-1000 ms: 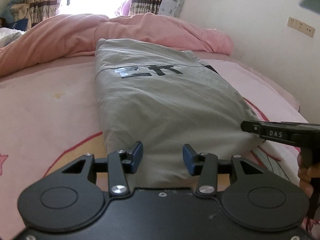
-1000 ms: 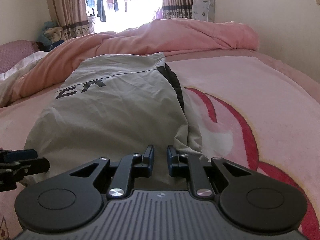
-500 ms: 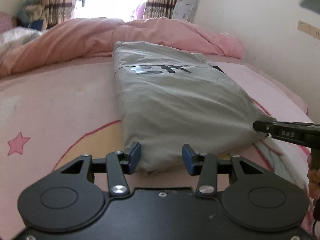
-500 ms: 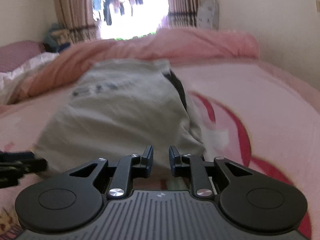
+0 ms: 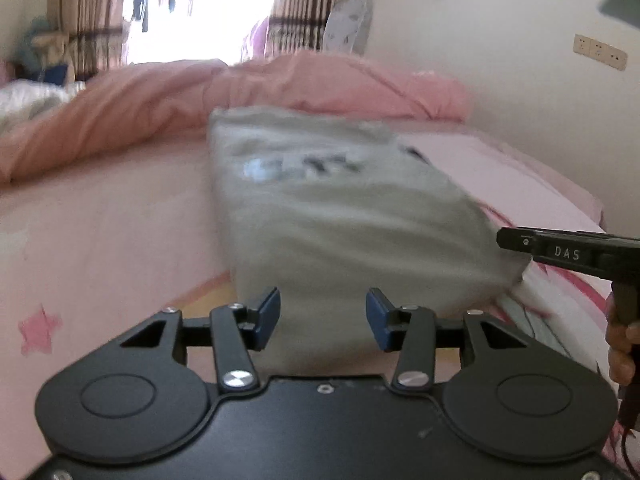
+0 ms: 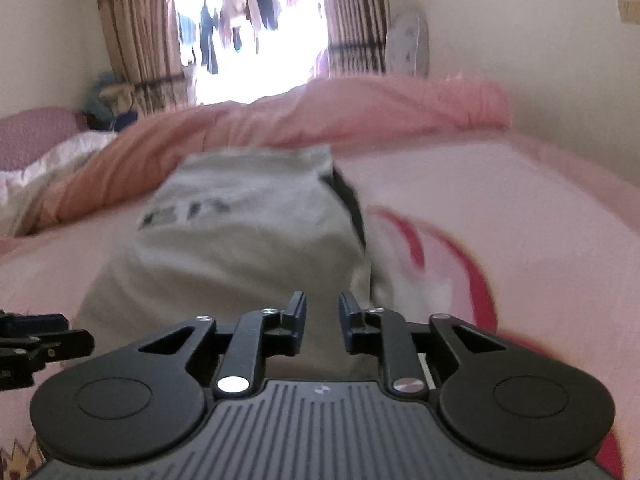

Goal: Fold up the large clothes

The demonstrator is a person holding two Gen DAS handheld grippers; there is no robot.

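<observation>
At the near edge of the bed [image 5: 100, 240], both grippers sit low over the near end of the garment [image 5: 344, 232], side by side, one toward each near corner of the folded cloth. That spacing suits a two-handed lift of the hem, so I judge the next fold would carry this end toward the far one.

The left gripper [image 5: 323, 315] has its blue pads well apart, with grey cloth seen in the gap but neither pad pressing it; it holds nothing. The right gripper [image 6: 322, 323] has a narrower gap, and its jaws have just been opening; cloth lies below and beyond the pads, not pinched. From the left view its black body reaches in at the garment's right near corner, with a hand [image 5: 622, 350] on its handle.

The garment is a long grey slab, already folded narrow, running away from the near edge toward the far side, dark lettering across its far half. It lies flat on the pink sheet, probably for smoothness.

Beyond it a pink quilt [image 6: 360, 116] is bunched along the far edge, clear of the work.
</observation>
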